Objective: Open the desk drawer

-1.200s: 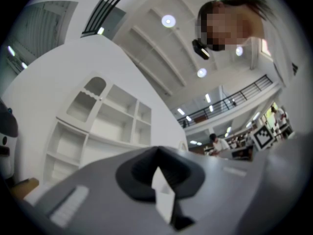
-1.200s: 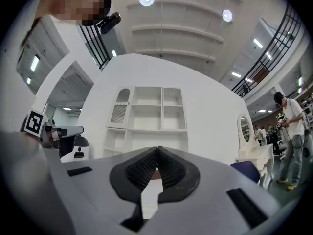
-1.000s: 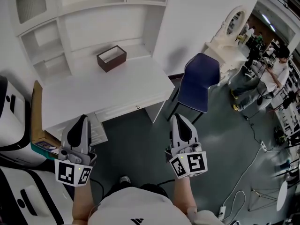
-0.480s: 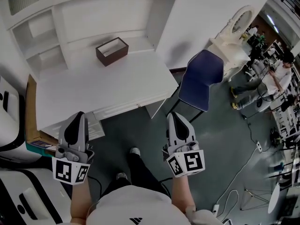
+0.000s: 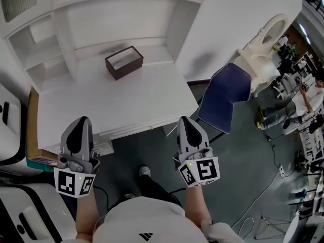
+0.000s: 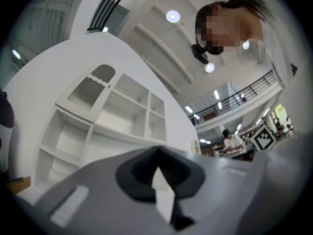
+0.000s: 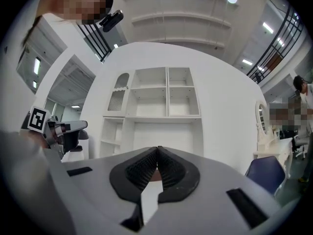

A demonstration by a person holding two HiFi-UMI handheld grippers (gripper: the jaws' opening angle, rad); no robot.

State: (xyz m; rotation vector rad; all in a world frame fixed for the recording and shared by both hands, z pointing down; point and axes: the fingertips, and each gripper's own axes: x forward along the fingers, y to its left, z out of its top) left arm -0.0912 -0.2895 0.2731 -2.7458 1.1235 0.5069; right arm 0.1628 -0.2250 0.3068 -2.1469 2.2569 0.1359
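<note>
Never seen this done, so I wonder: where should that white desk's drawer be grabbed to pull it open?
Probably the small knob on the drawer front, approached head-on from in front of the desk: the front looks flat and the knob alone sticks out.

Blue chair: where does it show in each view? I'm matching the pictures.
Head view: the blue chair is at centre right, just right of the desk.
Left gripper view: not in it.
Right gripper view: low at the right edge.
Shared landmark: the white shelf unit, at the top of the head view, left of centre in the left gripper view, centred in the right gripper view.
</note>
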